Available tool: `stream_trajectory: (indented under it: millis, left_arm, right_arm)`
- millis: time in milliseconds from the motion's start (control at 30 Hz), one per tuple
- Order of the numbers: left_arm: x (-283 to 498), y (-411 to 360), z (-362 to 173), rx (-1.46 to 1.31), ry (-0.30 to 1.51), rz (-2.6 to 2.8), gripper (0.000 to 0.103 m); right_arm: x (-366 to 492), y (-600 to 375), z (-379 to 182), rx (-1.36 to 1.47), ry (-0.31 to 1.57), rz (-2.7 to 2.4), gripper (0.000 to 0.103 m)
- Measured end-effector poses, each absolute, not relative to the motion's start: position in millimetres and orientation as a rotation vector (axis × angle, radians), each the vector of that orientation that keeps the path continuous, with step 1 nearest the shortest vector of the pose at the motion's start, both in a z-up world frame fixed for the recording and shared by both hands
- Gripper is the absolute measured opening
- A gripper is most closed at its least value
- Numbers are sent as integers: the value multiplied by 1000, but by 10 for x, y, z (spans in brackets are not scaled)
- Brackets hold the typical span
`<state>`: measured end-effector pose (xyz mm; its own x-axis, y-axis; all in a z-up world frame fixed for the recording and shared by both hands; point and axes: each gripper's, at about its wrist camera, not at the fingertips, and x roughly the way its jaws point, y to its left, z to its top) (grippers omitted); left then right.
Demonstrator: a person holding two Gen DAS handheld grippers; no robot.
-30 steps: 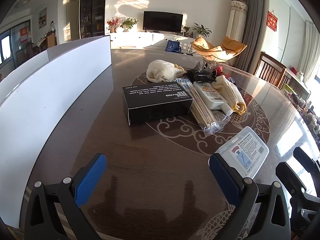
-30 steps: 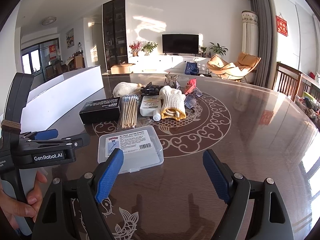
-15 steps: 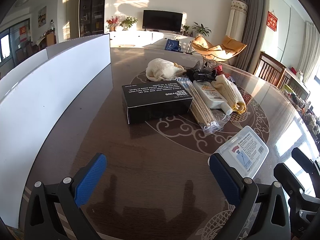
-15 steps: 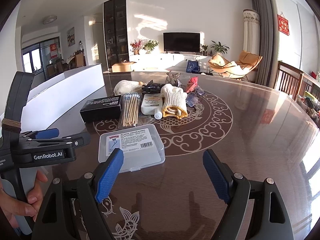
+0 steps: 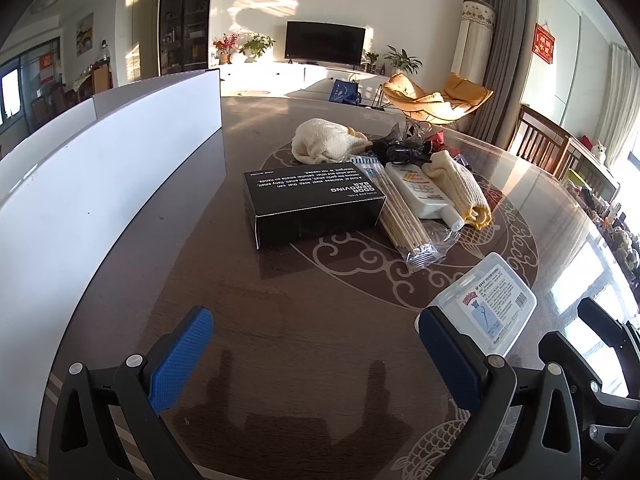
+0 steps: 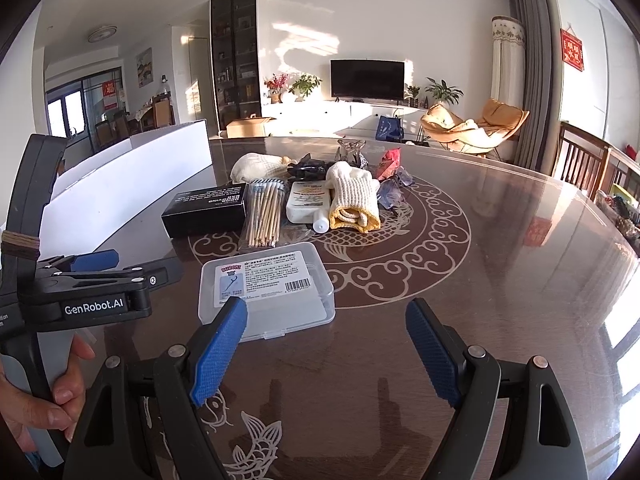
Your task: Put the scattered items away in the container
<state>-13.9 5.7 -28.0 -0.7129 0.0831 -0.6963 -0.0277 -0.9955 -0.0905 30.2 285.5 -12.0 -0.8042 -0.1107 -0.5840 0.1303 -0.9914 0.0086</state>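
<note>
Scattered items sit mid-frame on the tabletop (image 6: 500,280), none in the white container (image 5: 100,184) yet, which runs along the frame's left edge. Nearest to me, the clear plastic case (image 6: 266,284) lies just ahead of the right claw (image 6: 326,348), lower centre, prob my first pick. Both claws are released: right claw wide, nothing between; left claw (image 5: 316,354) same, hovering over bare wood. Beyond: black box (image 6: 206,208), swab pack (image 6: 264,216), white bottle (image 6: 306,206), rolled knit glove (image 6: 354,200), then a cream cloth (image 6: 256,166) and dark clutter further back. Vs a sec ago: no real change, I'm holding both claws steady, lining up.
</note>
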Motion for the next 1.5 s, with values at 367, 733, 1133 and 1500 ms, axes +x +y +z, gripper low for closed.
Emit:
stream_trajectory:
  millis: [367,733,1133,1500]
  left_arm:
    - [-70,132,-230,-1096,-15,2903,103]
    - [-90,63,-244,-1113,-90,2883,103]
    - [-87,47,-246,-1113,-101,2878,103]
    - [-89,49,-256,-1115,-103,2876,103]
  right_arm:
    - [216,2732,-189,997,123,-2780,82]
    - [209,2705,-206,1007,133,-2769,82]
    - [191,2707,-211,1009,129,-2768,82]
    - [187,2717,-209,1003,124,-2772,82]
